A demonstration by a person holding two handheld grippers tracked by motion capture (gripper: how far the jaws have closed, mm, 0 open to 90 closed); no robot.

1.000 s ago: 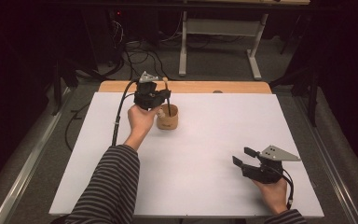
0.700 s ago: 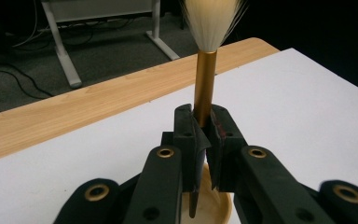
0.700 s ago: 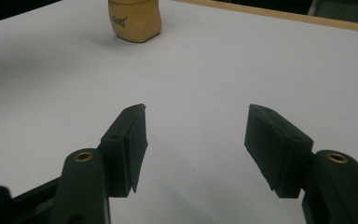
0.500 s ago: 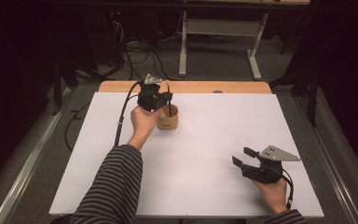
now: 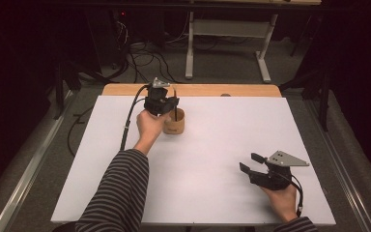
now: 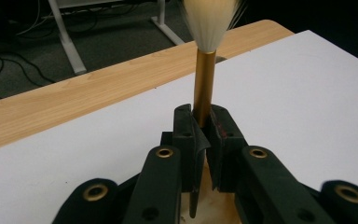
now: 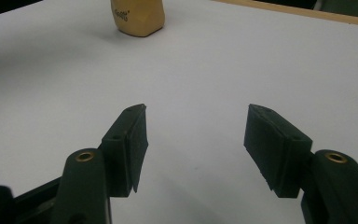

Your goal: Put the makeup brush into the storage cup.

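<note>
A tan cup (image 5: 174, 123) stands on the white table top (image 5: 222, 140) near the back left. My left gripper (image 5: 170, 103) hovers over the cup and is shut on a brush (image 6: 204, 70) with a gold handle and pale bristles, held upright; in the high view the brush (image 5: 175, 107) shows as a thin dark stick reaching down into the cup. The cup's rim (image 6: 210, 205) shows just below the jaws. My right gripper (image 5: 251, 162) rests low at the front right, open, with nothing between its fingers (image 7: 130, 140). The cup (image 7: 137, 16) lies far ahead of it.
A bare wooden strip (image 5: 207, 90) runs along the table's far edge. Beyond it are a white desk frame (image 5: 227, 43) and cables (image 5: 140, 53) on the floor. A black cable (image 5: 128, 121) trails from my left gripper over the table's left part.
My left gripper with the brush has shifted slightly above the cup. The right gripper has stayed where it was.
</note>
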